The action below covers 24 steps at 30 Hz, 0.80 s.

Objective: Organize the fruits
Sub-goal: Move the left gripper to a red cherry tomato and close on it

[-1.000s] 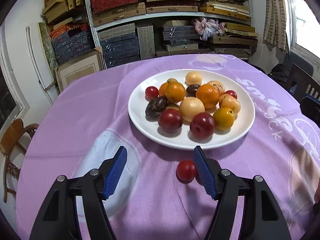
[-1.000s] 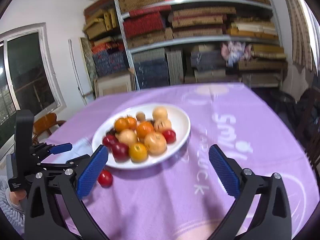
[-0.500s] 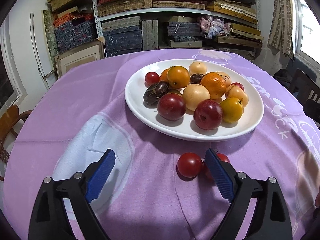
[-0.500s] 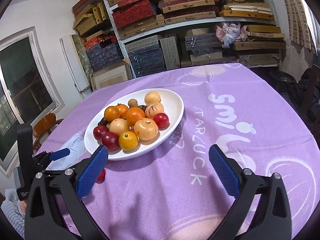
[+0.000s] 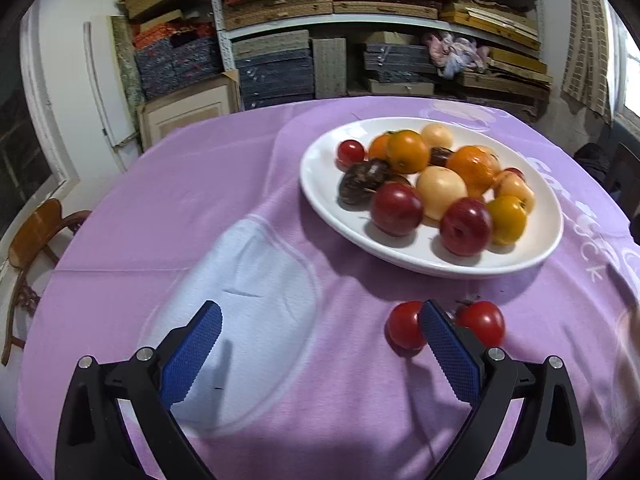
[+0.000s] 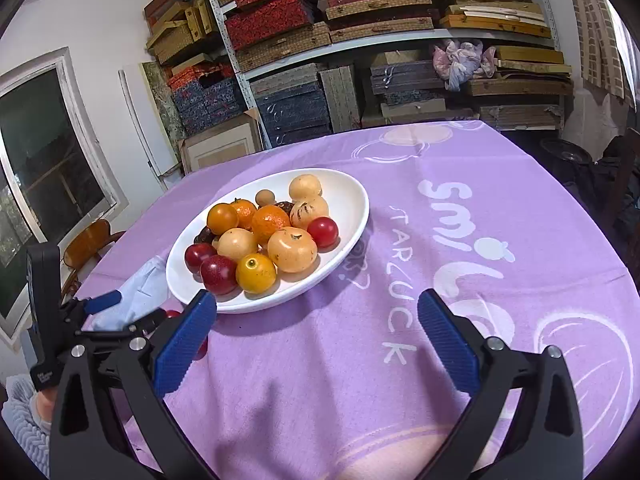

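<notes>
A white plate is set on a purple tablecloth printed with white lettering. Two red tomatoes are seen beside the plate.

Both wrist views look forward, sharing the plate.

Bare purple cloth lies open left of the plate. Two tomatoes flank the left gripper's right finger, just beside the plate's near rim.
</notes>
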Tool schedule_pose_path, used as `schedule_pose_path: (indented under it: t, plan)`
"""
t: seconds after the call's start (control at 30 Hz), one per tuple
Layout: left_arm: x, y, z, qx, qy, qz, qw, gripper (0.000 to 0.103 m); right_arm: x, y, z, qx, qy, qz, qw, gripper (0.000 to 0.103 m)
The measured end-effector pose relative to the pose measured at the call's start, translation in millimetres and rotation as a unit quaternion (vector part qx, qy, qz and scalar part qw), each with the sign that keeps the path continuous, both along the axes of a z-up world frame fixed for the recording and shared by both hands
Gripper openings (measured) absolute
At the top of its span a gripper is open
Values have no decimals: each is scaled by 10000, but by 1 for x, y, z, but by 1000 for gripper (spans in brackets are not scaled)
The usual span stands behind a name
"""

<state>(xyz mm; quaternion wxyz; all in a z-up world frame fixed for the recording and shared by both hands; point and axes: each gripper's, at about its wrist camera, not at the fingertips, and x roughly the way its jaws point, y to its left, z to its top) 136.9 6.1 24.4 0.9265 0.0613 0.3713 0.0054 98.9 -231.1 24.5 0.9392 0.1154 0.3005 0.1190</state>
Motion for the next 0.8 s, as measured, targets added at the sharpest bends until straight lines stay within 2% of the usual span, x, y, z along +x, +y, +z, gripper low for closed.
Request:
schedule_pose_path:
  t: [0.1, 0.17, 0.23, 0.37, 0.47, 0.53, 0.67, 0.8]
  plan:
    - [3, 14, 0, -89, 80, 296, 9995, 100, 0, 0, 0, 4, 2, 5, 10000, 99]
    - [3, 18, 1, -171, 114, 313, 9993, 100, 0, 0, -1, 2, 6, 2, 10000, 99]
    - [-1, 12, 3, -184, 64, 136, 9997, 100, 0, 0, -1, -7, 21, 6, 10000, 99]
    - [-8, -13, 0, 169, 30, -308, 9994, 100, 1, 2, -3, -36, 74, 24, 10000, 99]
    - [-10, -23, -1, 240, 7, -479, 9986, 100, 1, 3, -5, -57, 109, 41, 9999, 99]
    - [-6, -26, -5, 361, 153, -456, 9982, 100, 1, 4, -5, -66, 117, 48, 9999, 99]
    - [7, -17, -14, 202, 587, -322, 9975, 100, 1, 4, -5, -59, 116, 53, 9999, 99]
    - [6, -2, -6, 142, 311, -88, 9994, 100, 1, 4, -5, -50, 109, 62, 9999, 99]
